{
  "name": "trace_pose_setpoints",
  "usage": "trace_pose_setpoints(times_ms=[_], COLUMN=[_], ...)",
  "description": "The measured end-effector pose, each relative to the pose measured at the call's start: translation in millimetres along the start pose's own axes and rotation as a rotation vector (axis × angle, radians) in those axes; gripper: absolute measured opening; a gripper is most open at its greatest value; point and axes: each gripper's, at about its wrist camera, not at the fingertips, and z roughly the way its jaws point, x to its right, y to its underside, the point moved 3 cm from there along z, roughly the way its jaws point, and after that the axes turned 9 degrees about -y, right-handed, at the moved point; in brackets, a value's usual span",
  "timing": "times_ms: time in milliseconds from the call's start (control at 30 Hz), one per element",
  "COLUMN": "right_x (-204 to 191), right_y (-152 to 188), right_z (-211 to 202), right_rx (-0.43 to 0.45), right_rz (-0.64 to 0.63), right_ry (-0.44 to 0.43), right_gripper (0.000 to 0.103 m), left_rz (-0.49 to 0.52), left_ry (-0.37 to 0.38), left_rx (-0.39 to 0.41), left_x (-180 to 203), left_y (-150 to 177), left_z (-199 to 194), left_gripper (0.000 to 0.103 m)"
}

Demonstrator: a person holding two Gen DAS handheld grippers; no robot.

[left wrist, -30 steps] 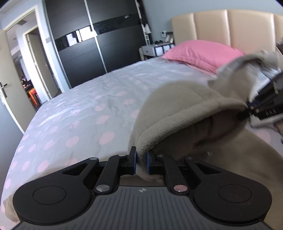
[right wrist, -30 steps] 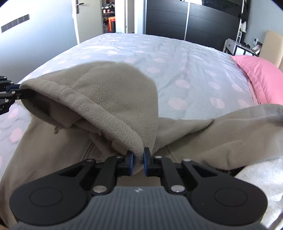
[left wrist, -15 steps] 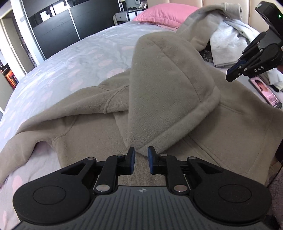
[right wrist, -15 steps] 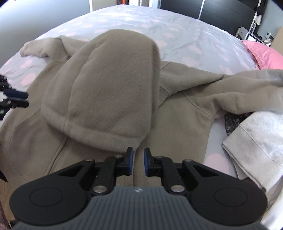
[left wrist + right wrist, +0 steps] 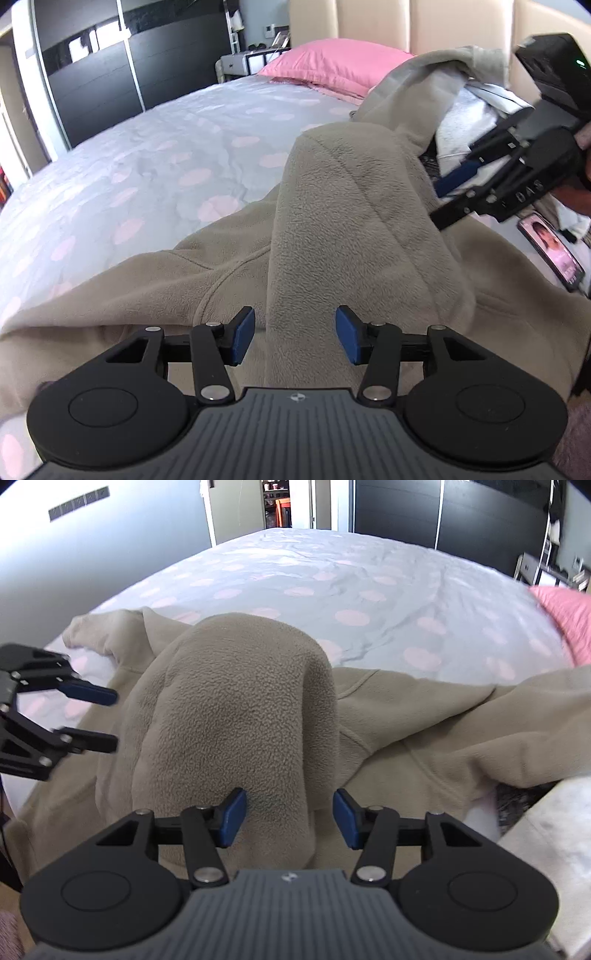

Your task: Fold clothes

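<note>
The beige fleece hoodie (image 5: pixel 424 738) lies spread on the dotted bed cover (image 5: pixel 332 579), and its hood (image 5: pixel 236 716) is folded down over the body, just ahead of both my tongs. The left gripper (image 5: pixel 294 341) and the right gripper (image 5: pixel 289 821) both stand wide apart and grasp nothing. One second ago they pinched the hood edge and lifted it; now it is released. I judge the sleeves come next, so I need a new grip at a cuff.

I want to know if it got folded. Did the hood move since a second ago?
Yes. The hood came down off the tongs onto the hoodie's body, below the spotted bedsheet. Both tongs, left and right, are open.
</note>
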Motion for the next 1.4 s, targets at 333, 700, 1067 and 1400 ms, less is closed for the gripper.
trace_pose_setpoints(times_ms=[333,700,1067,1400], right_x=[-34.8,-56.0,-17.0,39.8], right_y=[26.1,74.3,75.2,14.2], right_z=[-6.1,-21.8,-38.3,-29.9], right_rx=[-0.119,-0.267,-0.242,-0.048], right_rz=[-0.159,-0.243,0.009,0.296], right_ry=[-0.069,-0.025,0.064,0.036], right_gripper=[0.008,0.0,0.011,0.048], left_rz=[0.04,0.159,-0.084,-0.482], left_ry=[0.041,0.042,0.05,0.037], left_rx=[0.002,-0.049,-0.079,-0.134], left_x=[9.4,60.2,11.0,-82.6], left_y=[11.5,64.8,44.1,3.3], left_z=[-17.3,-59.9,-70.2,-8.2], left_gripper=[0.004,0.004,0.017,0.029])
